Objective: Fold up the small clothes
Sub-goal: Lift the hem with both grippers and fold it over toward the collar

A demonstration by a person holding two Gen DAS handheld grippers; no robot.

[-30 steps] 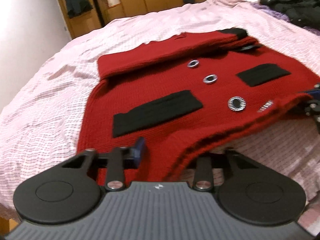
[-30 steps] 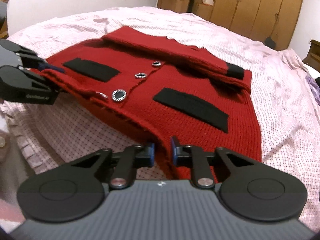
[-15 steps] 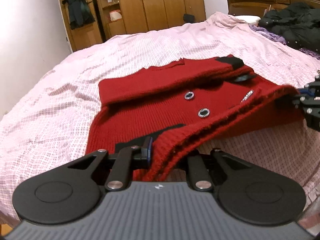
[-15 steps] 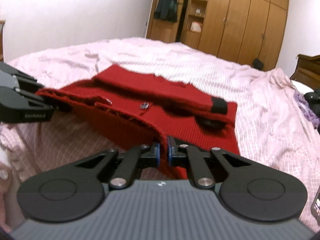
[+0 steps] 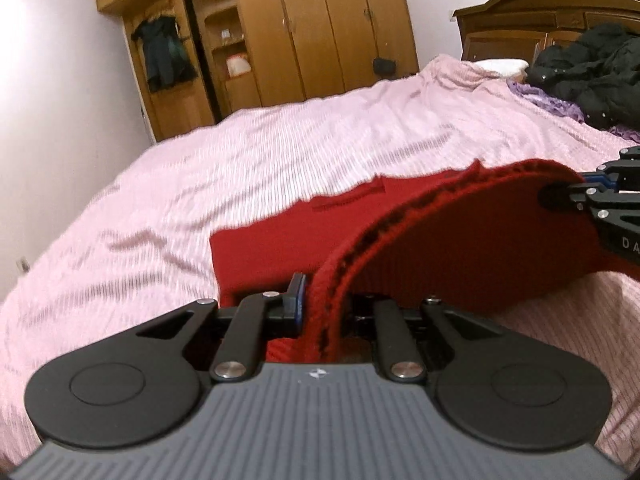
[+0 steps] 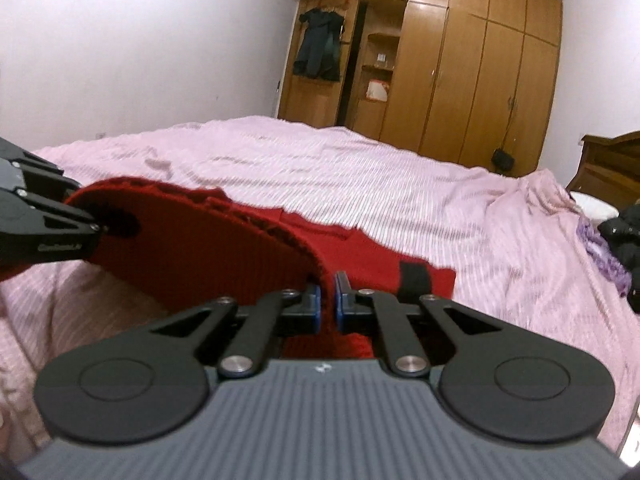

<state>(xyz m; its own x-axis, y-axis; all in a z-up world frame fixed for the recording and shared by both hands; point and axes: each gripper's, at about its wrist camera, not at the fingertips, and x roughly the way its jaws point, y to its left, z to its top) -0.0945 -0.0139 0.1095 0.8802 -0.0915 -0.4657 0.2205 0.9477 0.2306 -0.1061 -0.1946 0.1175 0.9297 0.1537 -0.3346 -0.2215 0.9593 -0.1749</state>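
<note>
While its far half lies on the pink bed (image 5: 280,168), the red knitted cardigan (image 5: 460,248) arches left-to-right, each end of its near hem clamped: left claw (image 5: 320,304), right claw (image 6: 327,300).

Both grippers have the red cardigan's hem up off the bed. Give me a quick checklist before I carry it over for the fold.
1. Left gripper shut on the red cardigan hem: ok.
2. Right gripper shut on the hem: ok.
3. Hem lifted off the pink bedspread: ok.
4. Far part of the cardigan lying flat on the bed: ok.
5. Sleeves tucked in: cannot tell, the raised hem hides them.
6. Landing zone free of the dark clothes pile: ok.
</note>
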